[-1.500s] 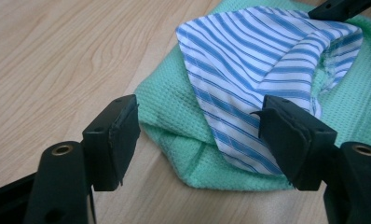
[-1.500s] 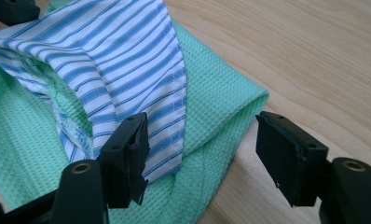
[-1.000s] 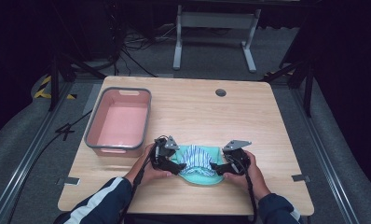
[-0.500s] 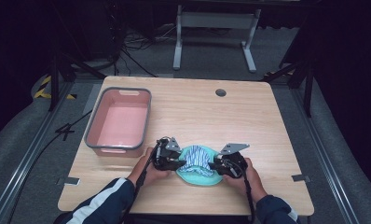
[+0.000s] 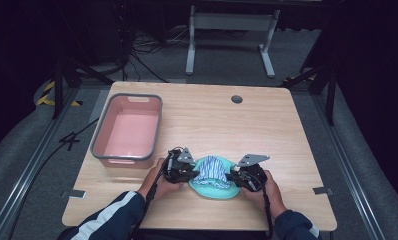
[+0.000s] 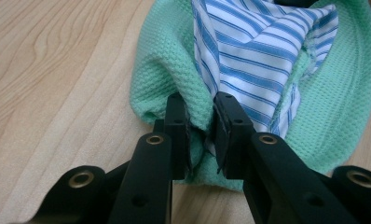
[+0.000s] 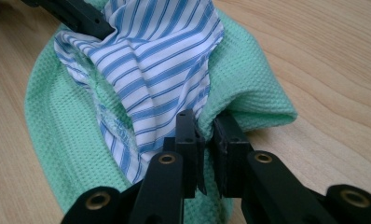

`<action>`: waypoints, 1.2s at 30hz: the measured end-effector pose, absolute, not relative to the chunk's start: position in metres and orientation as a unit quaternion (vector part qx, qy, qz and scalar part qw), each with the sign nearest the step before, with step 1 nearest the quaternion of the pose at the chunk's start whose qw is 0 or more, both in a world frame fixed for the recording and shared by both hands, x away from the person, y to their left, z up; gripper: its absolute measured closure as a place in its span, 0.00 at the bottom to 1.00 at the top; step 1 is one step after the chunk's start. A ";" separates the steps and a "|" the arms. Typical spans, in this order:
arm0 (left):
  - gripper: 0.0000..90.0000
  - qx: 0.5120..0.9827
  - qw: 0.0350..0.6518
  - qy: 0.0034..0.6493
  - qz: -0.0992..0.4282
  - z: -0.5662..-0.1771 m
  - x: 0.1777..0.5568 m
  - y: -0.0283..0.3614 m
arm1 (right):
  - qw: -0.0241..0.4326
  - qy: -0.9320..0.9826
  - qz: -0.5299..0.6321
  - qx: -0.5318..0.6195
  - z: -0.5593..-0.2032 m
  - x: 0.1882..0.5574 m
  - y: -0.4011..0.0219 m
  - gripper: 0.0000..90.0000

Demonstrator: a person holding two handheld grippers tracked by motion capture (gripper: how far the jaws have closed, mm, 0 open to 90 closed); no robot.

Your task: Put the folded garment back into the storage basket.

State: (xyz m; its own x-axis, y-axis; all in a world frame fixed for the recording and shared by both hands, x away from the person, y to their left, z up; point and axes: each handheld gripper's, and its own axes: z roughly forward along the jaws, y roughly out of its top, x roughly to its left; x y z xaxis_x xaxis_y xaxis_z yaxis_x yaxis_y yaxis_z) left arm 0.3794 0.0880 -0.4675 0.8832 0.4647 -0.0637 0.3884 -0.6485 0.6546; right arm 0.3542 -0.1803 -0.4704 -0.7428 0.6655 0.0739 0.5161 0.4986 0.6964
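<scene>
Dark room all around, and in the middle a wooden table with a pink plastic bin on its far left side. Near the person, in the middle of the near edge, lies a green waffle-knit cloth with a blue-and-white striped cloth bunched up on top of it.

Both hands work at this little pile. The left gripper has just been closing — now its jaws are clamped on the left edge of the green cloth, with a bit of the striped cloth pinched in too. The right gripper has also just been closing, and its jaws squeeze the right edge of the same pile, green and striped together. In the high view the left gripper and the right gripper sit on each side of the cloths, facing each other.

This looks like the grabbing step — both sides are caught, but the pile rests flat on the table. Next, I think both hands should lift together, at the same speed, so nothing slips out. The bin on the left looks like the place to carry it to; the cloths must go up high enough to clear its grey rim.
</scene>
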 end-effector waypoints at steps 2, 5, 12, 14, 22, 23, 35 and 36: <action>0.85 0.906 0.346 0.235 0.059 -0.466 0.379 0.088 | 0.106 0.859 0.366 0.342 -0.468 0.354 -0.181 0.91; 0.85 0.905 0.351 0.235 0.058 -0.464 0.379 0.089 | 0.107 0.856 0.371 0.344 -0.466 0.354 -0.184 0.91; 0.85 0.909 0.345 0.228 0.056 -0.460 0.381 0.089 | 0.103 0.856 0.372 0.345 -0.463 0.355 -0.185 0.91; 0.85 0.908 0.346 0.227 0.062 -0.458 0.381 0.088 | 0.104 0.856 0.372 0.344 -0.462 0.355 -0.185 0.91; 0.85 0.910 0.346 0.218 0.067 -0.448 0.384 0.085 | 0.111 0.851 0.380 0.346 -0.452 0.356 -0.188 0.91; 0.85 0.911 0.345 0.216 0.068 -0.447 0.384 0.085 | 0.112 0.849 0.381 0.347 -0.450 0.356 -0.188 0.91; 0.85 0.912 0.343 0.205 0.086 -0.428 0.387 0.079 | 0.124 0.840 0.393 0.354 -0.430 0.356 -0.193 0.91; 0.85 0.913 0.343 0.203 0.090 -0.425 0.387 0.079 | 0.126 0.840 0.393 0.351 -0.428 0.356 -0.193 0.91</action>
